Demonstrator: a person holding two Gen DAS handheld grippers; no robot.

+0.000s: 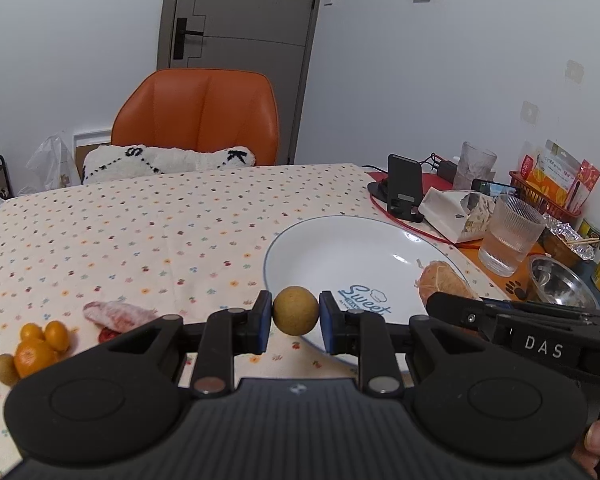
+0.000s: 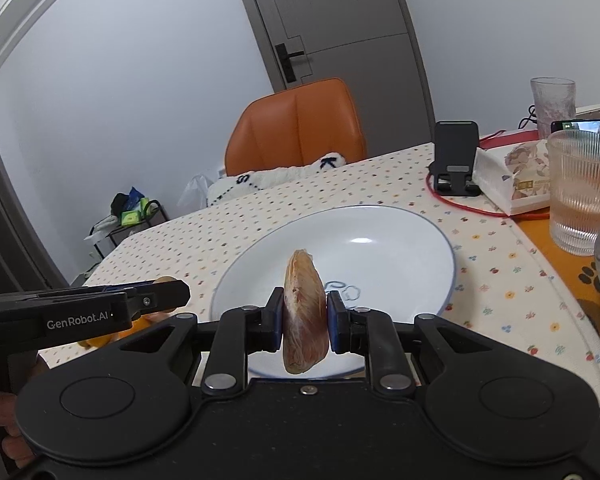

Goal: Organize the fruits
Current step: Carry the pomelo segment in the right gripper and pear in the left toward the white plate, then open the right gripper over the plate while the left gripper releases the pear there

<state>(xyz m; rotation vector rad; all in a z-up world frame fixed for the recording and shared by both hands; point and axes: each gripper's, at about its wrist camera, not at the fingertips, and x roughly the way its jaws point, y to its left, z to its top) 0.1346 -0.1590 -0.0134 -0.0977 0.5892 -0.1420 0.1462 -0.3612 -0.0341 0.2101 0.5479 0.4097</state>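
My left gripper [image 1: 295,312] is shut on a small round tan fruit [image 1: 295,304], held just above the near left rim of a white plate [image 1: 340,248]. My right gripper [image 2: 304,320] is shut on a peeled pinkish citrus segment [image 2: 304,300], upright over the near edge of the plate [image 2: 400,248]. That segment [image 1: 440,280] also shows in the left wrist view, over the plate's right rim. On the tablecloth to the left lie small oranges [image 1: 40,346], another tan fruit [image 1: 6,369], a second pink segment [image 1: 118,314] and a small red piece [image 1: 108,335].
Right of the plate stand a ribbed glass of water [image 1: 510,236], a steel bowl [image 1: 556,280], a tissue pack [image 1: 452,212], a black phone stand [image 1: 404,188] with a red cable, and a red basket [image 1: 548,196]. An orange chair [image 1: 198,116] sits behind the table.
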